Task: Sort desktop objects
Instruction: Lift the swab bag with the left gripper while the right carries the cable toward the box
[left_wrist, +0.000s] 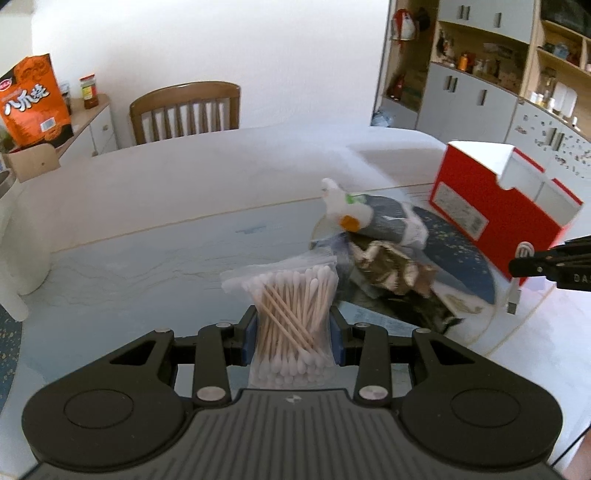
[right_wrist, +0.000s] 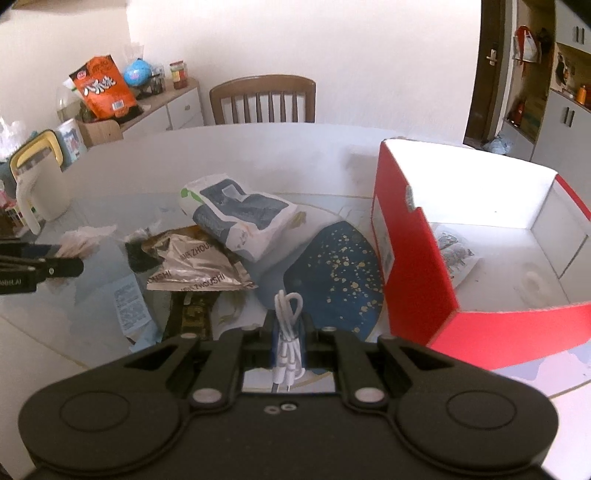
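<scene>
Presently the left gripper (left_wrist: 293, 332) pinches a bag of cotton swabs (left_wrist: 291, 317), lifted left of the red box (right_wrist: 417, 266); the right gripper (right_wrist: 290, 332) clamps a coiled white cable (right_wrist: 289, 325) just beside that box's near-left corner.

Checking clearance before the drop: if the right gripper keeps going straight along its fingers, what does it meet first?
Probably the dark blue speckled mat right ahead of the right gripper, which is shut on the white cable. The red box lies off to the right. Depth is uncertain.
</scene>
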